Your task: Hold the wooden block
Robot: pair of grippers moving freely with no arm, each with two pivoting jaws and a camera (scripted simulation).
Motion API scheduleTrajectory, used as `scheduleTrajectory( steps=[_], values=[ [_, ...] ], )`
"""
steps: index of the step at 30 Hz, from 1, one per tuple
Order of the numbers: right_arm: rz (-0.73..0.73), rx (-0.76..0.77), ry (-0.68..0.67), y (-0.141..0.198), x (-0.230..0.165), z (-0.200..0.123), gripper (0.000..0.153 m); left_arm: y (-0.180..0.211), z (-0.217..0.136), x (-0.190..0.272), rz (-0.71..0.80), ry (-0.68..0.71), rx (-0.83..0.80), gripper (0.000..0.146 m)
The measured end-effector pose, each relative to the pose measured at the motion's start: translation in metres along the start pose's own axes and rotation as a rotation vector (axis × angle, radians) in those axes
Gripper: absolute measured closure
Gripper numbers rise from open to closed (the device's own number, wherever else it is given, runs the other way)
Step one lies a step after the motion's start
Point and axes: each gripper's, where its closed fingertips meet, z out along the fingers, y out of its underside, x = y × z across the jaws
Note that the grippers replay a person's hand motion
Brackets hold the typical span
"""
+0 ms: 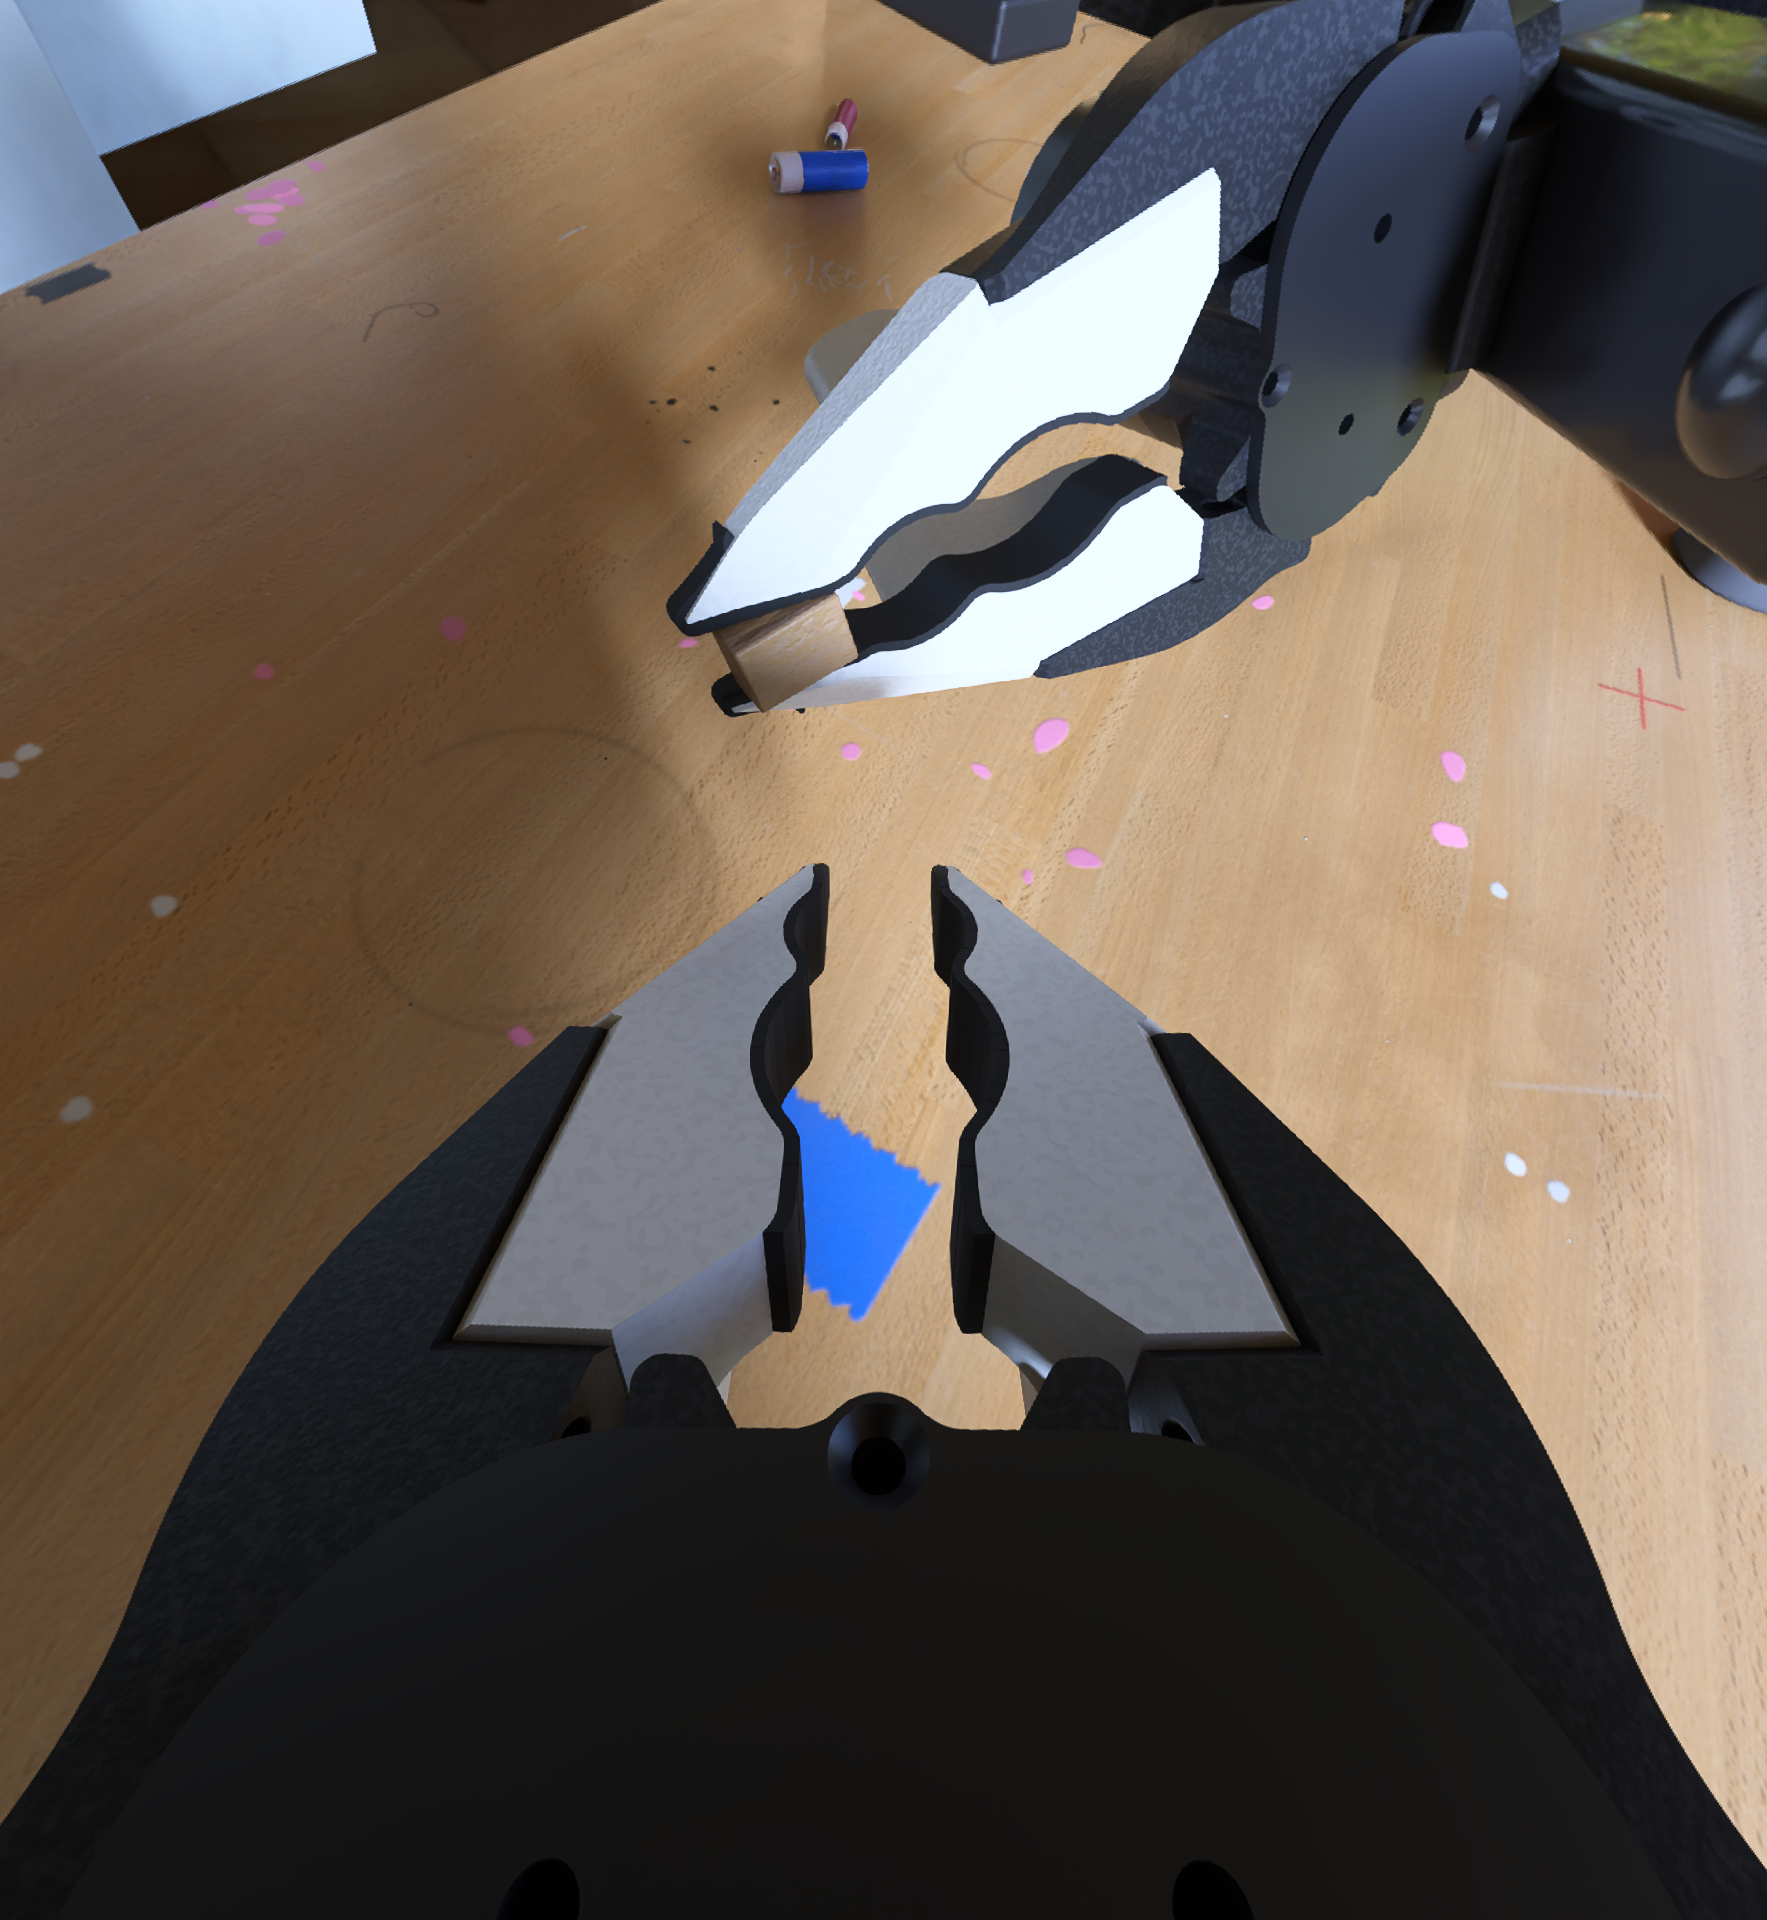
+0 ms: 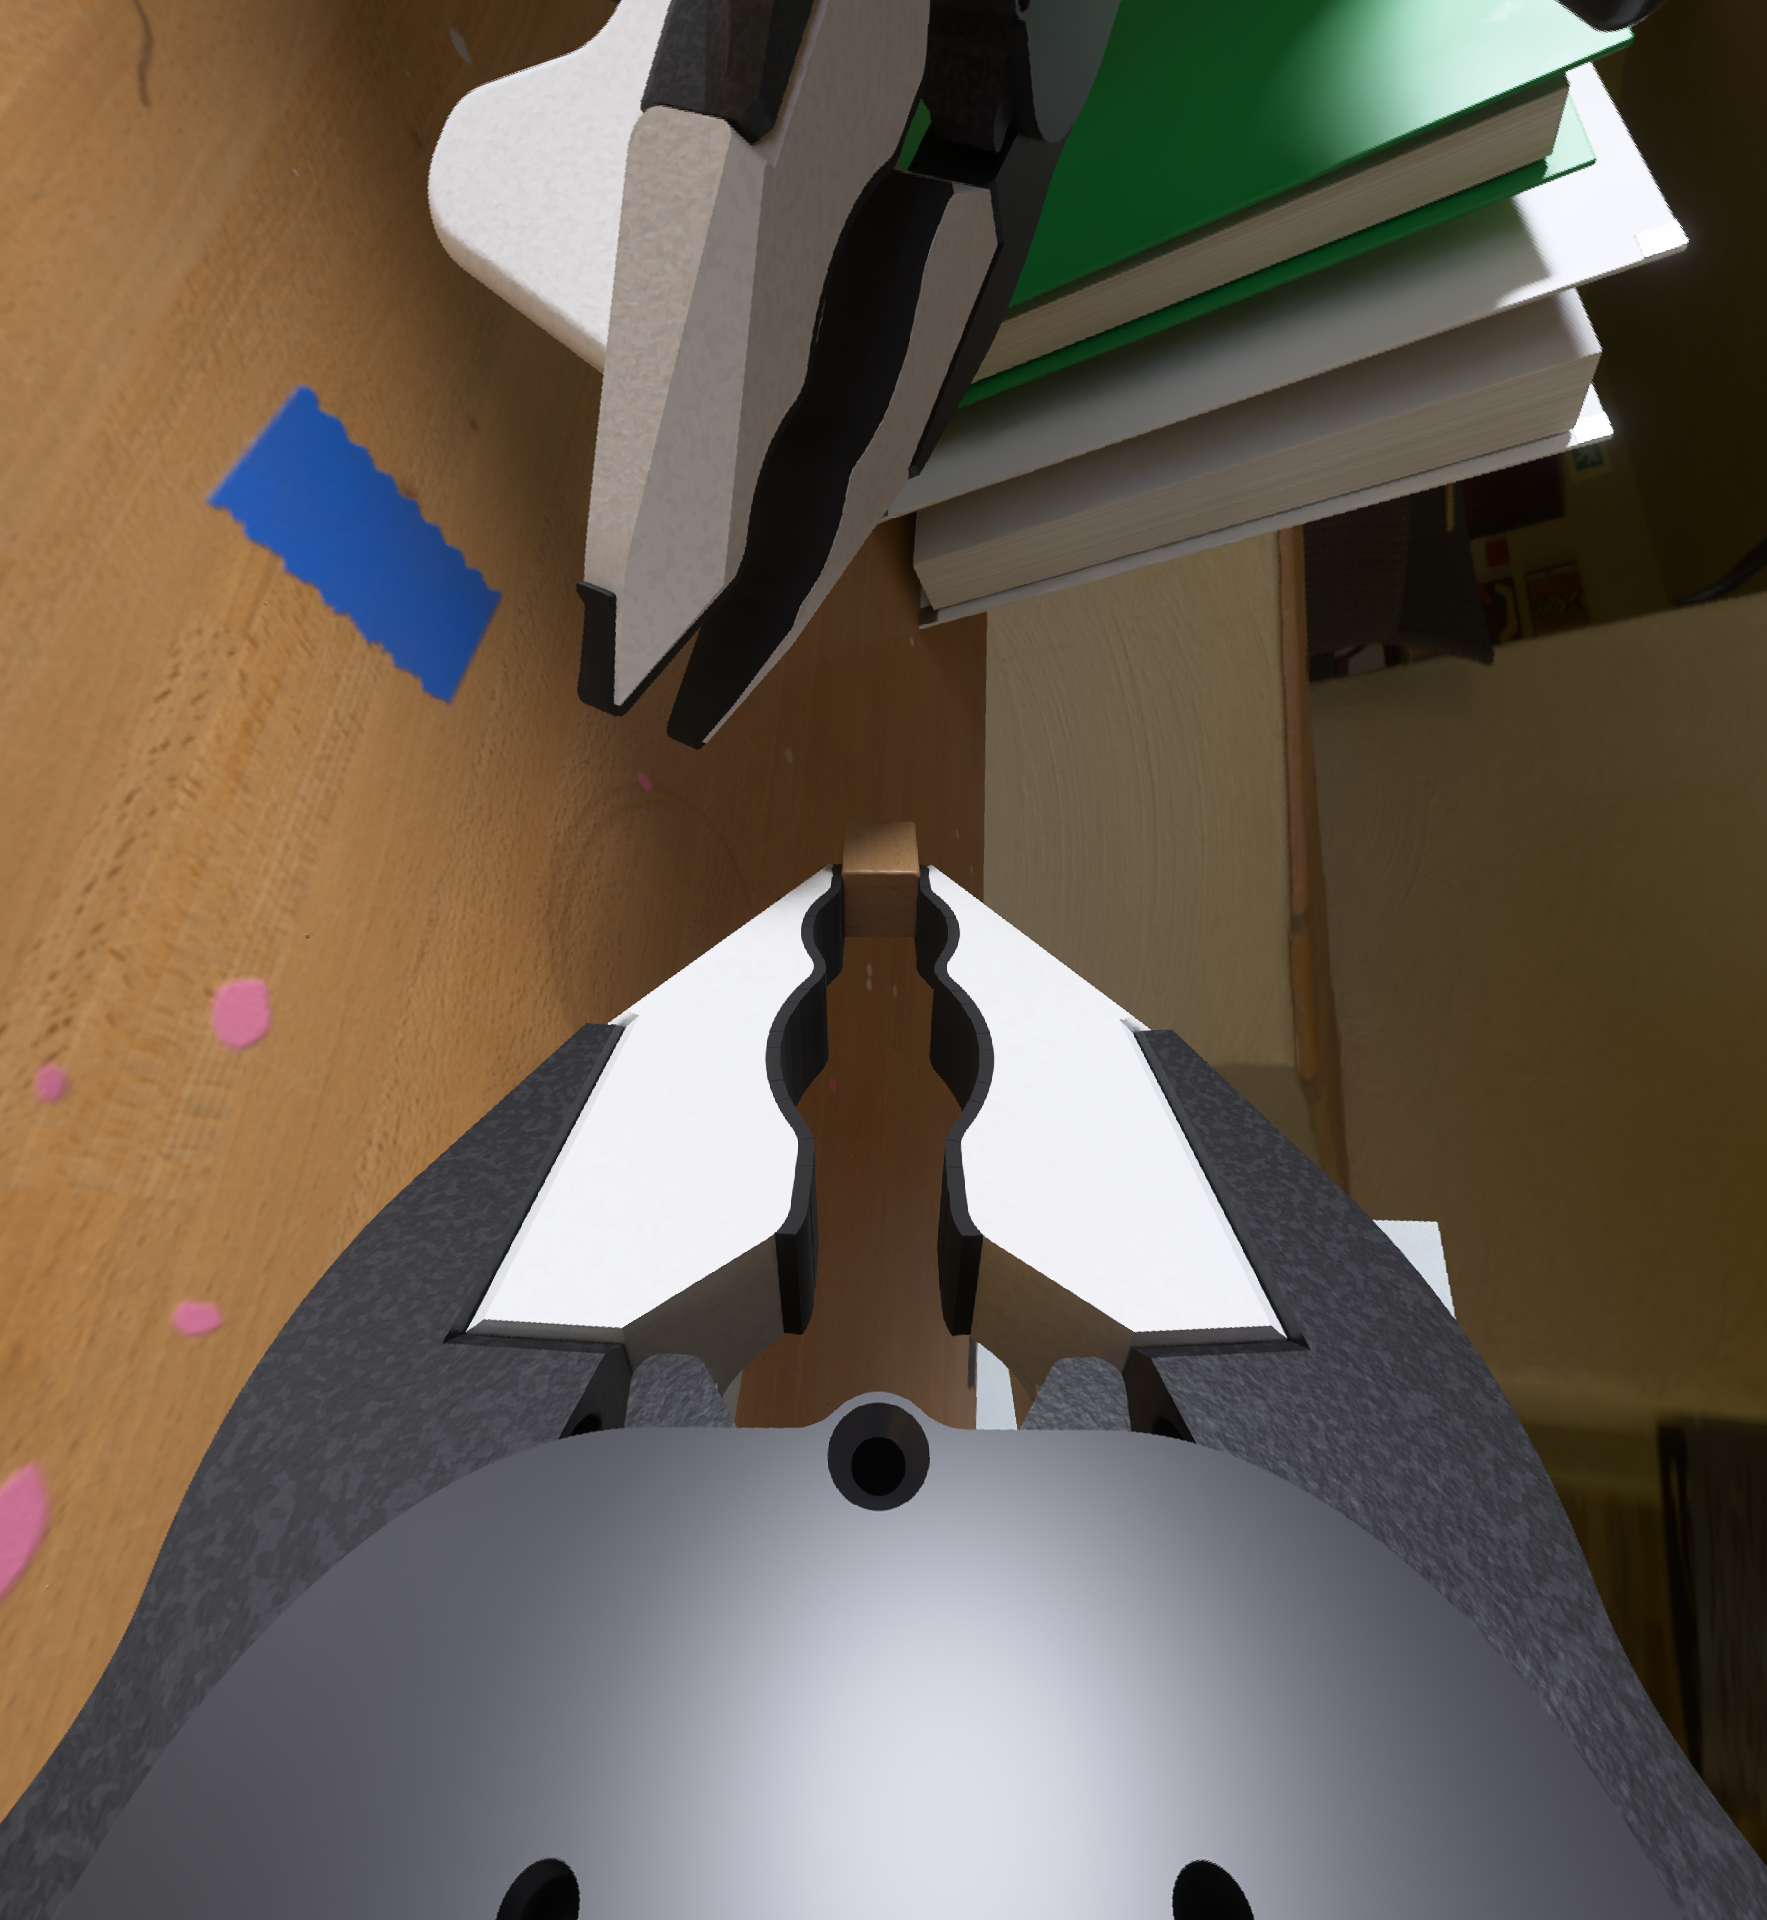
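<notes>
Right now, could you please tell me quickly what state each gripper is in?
Left gripper: jaws slightly apart, holding nothing, above the table.
Right gripper: jaws closed on the wooden block at their tips.

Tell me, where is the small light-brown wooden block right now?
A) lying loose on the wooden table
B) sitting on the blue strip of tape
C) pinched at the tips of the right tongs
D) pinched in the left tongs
C: the small light-brown wooden block sits clamped between the tips of the right tongs, clear of the wooden table, while the left tongs hold nothing, with a gap between their fingers.
</notes>
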Motion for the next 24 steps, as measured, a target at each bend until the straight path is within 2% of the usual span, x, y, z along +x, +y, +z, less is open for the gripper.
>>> scheduleTrajectory(
  steps=[15, 24],
  values=[
    [-0.004, 0.004, 0.0, -0.001, 0.0, 0.0, 0.14, 0.009, 0.003, -0.007, -0.007, -0.041, -0.05, 0.124],
    [-0.024, -0.003, -0.012, -0.001, -0.004, 0.001, 0.14, -0.002, -0.005, -0.011, -0.043, -0.045, 0.022, 0.126]
  ],
)
